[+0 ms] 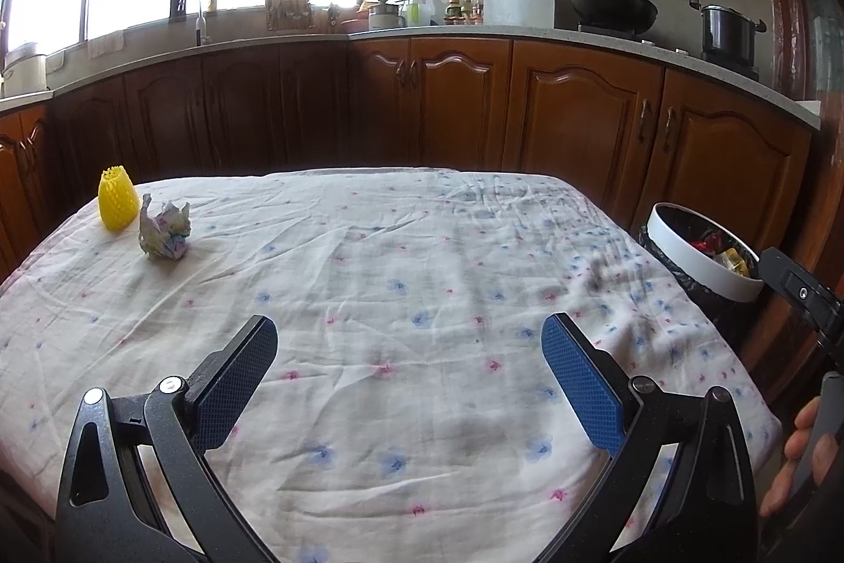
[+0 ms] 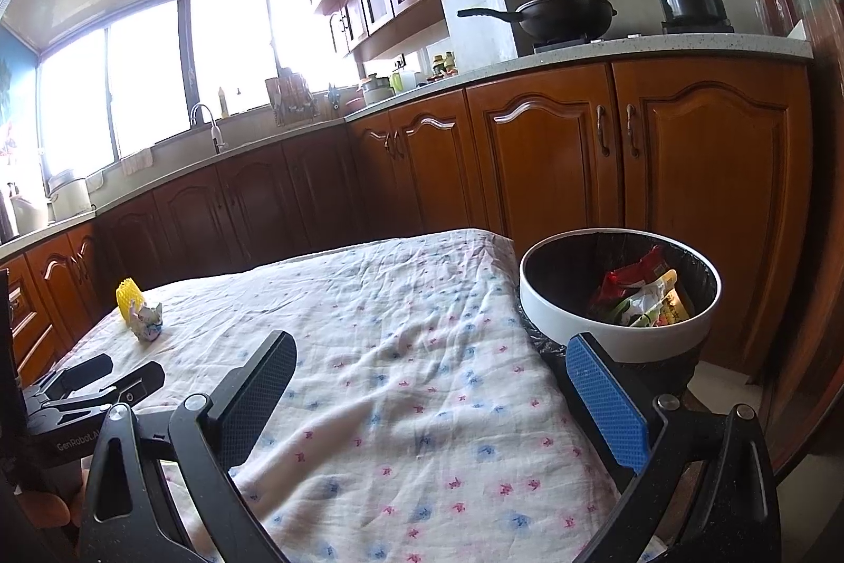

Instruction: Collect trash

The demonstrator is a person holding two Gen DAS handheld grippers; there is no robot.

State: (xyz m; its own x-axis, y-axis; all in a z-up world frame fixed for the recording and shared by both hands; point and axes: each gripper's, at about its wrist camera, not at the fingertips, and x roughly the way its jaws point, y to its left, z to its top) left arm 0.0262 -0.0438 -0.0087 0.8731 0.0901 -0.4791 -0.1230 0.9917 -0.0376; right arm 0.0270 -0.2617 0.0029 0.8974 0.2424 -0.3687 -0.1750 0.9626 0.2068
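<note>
Far left on the flowered tablecloth (image 1: 422, 278) stands a yellow foam net (image 1: 118, 200), with a crumpled paper wad (image 1: 163, 231) just beside it. The left gripper (image 1: 409, 365) and the right gripper (image 2: 430, 397) both hover spread wide, holding nothing. Past the cloth's right edge stands the white-rimmed bin (image 2: 575, 315), wrappers inside.

left gripper (image 1: 409, 341): matte black speckled frame with triangular cut-outs, silver round screws at the joints, fingers (image 1: 577, 383) faced in blue diamond-textured pads. right gripper (image 2: 430, 375) is built the same, black arms, silver screws, blue pads. white "genrobot" lettering on the left gripper's black side.
</note>
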